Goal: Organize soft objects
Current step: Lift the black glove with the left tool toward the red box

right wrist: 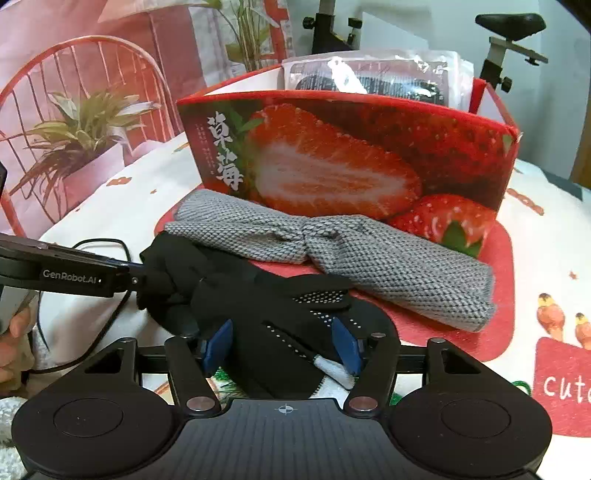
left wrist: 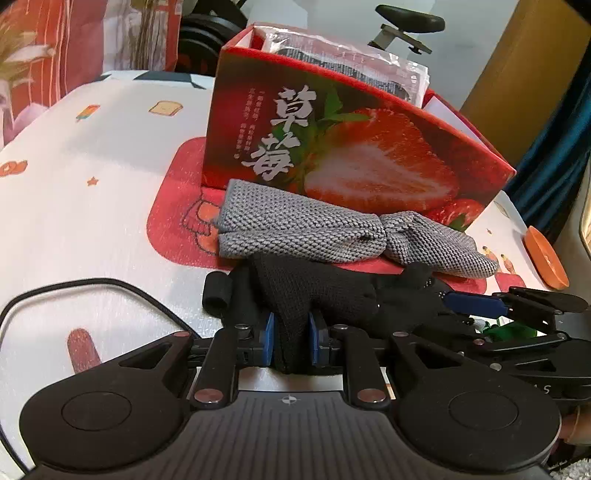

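A black knitted glove with white grip dots lies on the table in front of a grey knitted cloth. My left gripper is shut on the glove's cuff end. My right gripper has its blue pads on either side of the glove's finger end and is closed on it. The grey cloth is twisted in the middle and rests against a red strawberry box, which also shows in the right wrist view. The right gripper also shows in the left wrist view.
The box holds plastic-wrapped packets. A black cable runs across the patterned tablecloth at left. An orange dish sits at the far right edge. A red wire chair and an exercise bike saddle stand behind.
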Demonstrator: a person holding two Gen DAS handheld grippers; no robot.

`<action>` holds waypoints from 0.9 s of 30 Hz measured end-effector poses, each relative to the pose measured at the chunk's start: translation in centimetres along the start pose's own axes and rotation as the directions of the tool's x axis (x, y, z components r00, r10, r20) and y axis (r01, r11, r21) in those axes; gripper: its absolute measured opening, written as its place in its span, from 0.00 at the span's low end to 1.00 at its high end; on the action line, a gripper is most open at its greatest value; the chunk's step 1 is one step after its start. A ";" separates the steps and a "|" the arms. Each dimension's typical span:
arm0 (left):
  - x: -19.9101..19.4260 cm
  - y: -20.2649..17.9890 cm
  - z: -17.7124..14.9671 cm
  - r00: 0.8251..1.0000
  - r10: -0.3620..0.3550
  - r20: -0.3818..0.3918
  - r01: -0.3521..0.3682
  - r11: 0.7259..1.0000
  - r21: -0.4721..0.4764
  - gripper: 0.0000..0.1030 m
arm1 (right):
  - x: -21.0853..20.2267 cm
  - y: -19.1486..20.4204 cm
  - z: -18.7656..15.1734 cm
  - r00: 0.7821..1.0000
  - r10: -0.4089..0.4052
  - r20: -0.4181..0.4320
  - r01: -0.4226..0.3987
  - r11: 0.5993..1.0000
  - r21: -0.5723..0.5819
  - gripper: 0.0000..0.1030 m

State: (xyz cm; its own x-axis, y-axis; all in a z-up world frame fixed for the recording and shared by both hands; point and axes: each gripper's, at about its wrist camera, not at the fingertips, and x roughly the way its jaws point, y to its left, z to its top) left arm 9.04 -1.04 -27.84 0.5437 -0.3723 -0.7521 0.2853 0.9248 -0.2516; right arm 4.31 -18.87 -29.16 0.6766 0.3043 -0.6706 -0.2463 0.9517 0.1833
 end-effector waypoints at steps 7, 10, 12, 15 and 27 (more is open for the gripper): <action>0.3 0.7 -0.2 1.000 -0.018 0.001 0.018 0.999 -0.036 0.20 | 0.2 -0.4 -0.1 1.000 -0.016 -0.002 0.016 1.000 0.006 0.61; 0.3 0.8 -0.3 1.000 -0.018 0.001 0.018 0.999 -0.040 0.21 | 0.3 -0.5 -0.2 1.000 -0.009 -0.010 0.009 1.000 0.011 0.62; 0.3 0.8 -0.3 1.000 -0.018 0.002 0.019 0.999 -0.041 0.21 | 0.4 -0.5 -0.3 1.000 -0.007 -0.017 0.007 1.000 0.011 0.62; 0.2 0.9 -0.3 1.000 -0.017 0.002 0.017 0.999 -0.043 0.21 | 0.4 -0.4 -0.2 1.000 -0.009 -0.025 0.009 1.000 0.003 0.62; -0.7 0.9 -0.3 0.999 0.026 0.023 -0.024 0.998 -0.059 0.17 | 0.1 -0.1 -0.4 0.999 0.005 -0.043 -0.008 0.998 -0.062 0.31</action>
State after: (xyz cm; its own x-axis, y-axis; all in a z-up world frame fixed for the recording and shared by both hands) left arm 8.67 0.10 -27.69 0.5688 -0.3502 -0.7442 0.2250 0.9366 -0.2688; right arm 4.11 -18.91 -29.56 0.6445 0.3071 -0.7002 -0.2943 0.9449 0.1436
